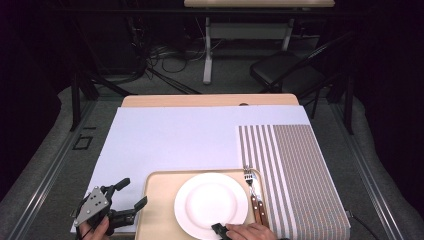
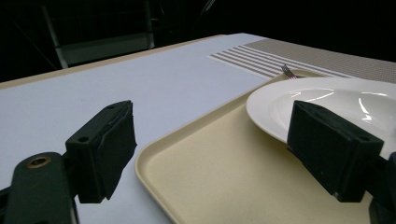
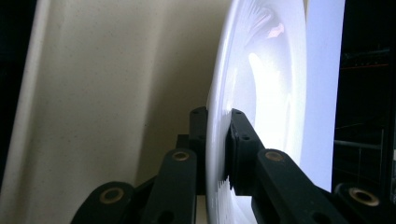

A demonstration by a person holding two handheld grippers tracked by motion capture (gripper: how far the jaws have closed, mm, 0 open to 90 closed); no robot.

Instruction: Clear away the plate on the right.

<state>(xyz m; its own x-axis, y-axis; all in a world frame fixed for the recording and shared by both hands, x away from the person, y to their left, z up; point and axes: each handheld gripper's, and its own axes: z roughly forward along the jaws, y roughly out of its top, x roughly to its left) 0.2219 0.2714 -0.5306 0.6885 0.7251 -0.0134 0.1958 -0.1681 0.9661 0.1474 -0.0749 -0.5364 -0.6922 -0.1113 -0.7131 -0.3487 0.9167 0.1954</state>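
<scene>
Looking down from the high view, largest thing first:
Table (image 1: 150, 102): a wooden top, most of it under a pale sheet (image 1: 165, 140) that reaches your near edge.
Placemat (image 1: 295, 175): striped, lying on the right part of the sheet, its left edge just beside the tray.
Tray (image 1: 155, 210): beige, at the near middle of the table, bearing the plate and the cutlery.
Plate (image 1: 210, 202): white and round, resting on the tray's right half; your right gripper has it by the near rim.
Cutlery: a fork (image 1: 248, 177) lies along the tray's right edge, next to the plate, with wooden handles (image 1: 259, 210) side by side below it.
Left gripper (image 1: 131, 199): yours sits off the tray's left edge over the sheet, jaws spread wide with nothing between them; in the left gripper view the tray corner (image 2: 154, 158) lies between the two pads.
Right gripper (image 3: 218, 135): your jaws are closed onto the plate rim (image 3: 215, 140), one pad under it, one on top.
Right hand (image 1: 250, 232): at the bottom edge, just below the plate.
</scene>
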